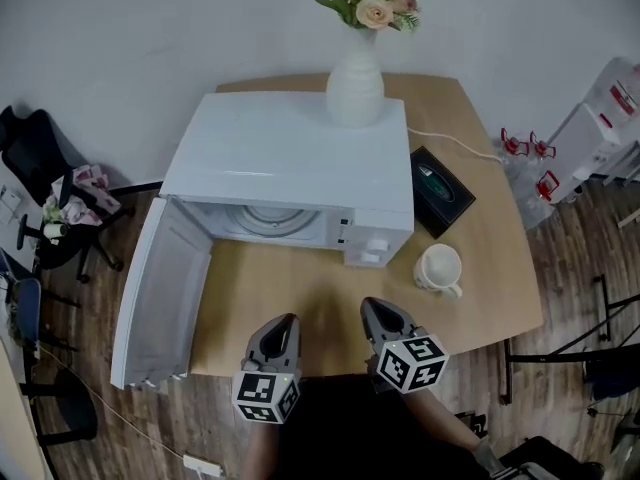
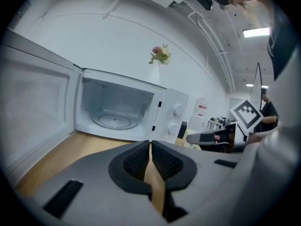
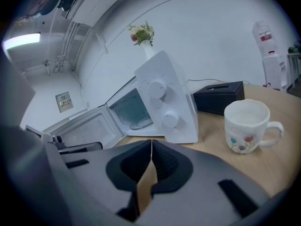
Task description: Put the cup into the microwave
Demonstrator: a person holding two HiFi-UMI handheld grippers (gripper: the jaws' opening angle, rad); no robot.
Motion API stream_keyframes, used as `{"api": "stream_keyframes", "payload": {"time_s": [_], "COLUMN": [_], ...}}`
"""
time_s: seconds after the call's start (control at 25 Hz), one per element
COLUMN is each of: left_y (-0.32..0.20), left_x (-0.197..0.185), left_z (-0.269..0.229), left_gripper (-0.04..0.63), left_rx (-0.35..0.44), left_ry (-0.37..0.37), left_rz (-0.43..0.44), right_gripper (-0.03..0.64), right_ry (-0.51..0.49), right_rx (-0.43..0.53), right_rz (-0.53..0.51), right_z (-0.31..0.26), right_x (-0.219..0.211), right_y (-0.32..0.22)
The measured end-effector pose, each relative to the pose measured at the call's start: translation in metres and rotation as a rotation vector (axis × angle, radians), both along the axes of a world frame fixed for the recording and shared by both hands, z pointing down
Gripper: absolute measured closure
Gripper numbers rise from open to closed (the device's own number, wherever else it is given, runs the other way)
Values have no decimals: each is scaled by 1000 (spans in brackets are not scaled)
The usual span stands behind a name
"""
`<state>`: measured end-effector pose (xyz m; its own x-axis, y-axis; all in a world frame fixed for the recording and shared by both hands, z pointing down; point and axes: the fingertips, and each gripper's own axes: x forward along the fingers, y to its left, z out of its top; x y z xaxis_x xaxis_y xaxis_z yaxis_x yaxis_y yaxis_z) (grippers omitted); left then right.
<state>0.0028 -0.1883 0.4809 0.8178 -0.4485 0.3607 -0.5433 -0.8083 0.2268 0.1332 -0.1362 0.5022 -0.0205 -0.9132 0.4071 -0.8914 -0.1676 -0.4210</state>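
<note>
A white cup (image 1: 439, 269) with a flower print (image 3: 247, 125) stands upright on the wooden table (image 1: 300, 298), right of the microwave (image 1: 290, 168). The microwave's door (image 1: 160, 293) is swung wide to the left, and a glass turntable (image 2: 114, 121) shows in its empty cavity. My left gripper (image 1: 283, 326) is shut with nothing in it, near the table's front edge and facing the cavity. My right gripper (image 1: 377, 313) is shut and empty too, a little left of and nearer than the cup.
A white vase with flowers (image 1: 357, 73) stands on top of the microwave. A black tissue box (image 1: 440, 190) lies behind the cup. A white cable (image 1: 455, 141) runs over the table's back right. Office chairs (image 1: 50, 208) stand on the floor at left.
</note>
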Motion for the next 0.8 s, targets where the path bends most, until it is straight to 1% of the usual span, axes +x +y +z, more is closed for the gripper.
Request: {"api": "stream_keyframes", "payload": {"time_s": [0.24, 0.4, 0.64, 0.68, 0.72, 0.76, 0.8], "left_y": [-4, -7, 3, 5, 6, 8, 10], "left_x": [18, 28, 49, 53, 56, 60, 63], "left_z": [-8, -8, -3, -3, -3, -2, -2], "left_gripper": [580, 580, 580, 580, 580, 578, 580], "left_rx": [4, 5, -13, -14, -15, -16, -17], "left_ry": [4, 7, 11, 12, 13, 13, 14], "left_rz": [128, 202, 314, 330, 345, 358, 369], "right_gripper": [621, 621, 617, 607, 560, 481, 439], "right_ry": [42, 137, 216, 226, 229, 231, 236], "right_rx": [-16, -20, -43, -41, -37, -33, -33], "right_rz": [138, 165, 220, 214, 199, 178, 159], "right_z": [-6, -20, -29, -32, -34, -36, -37], "right_x": [25, 36, 66, 70, 73, 74, 76], "right_y": [19, 29, 46, 48, 49, 50, 51]}}
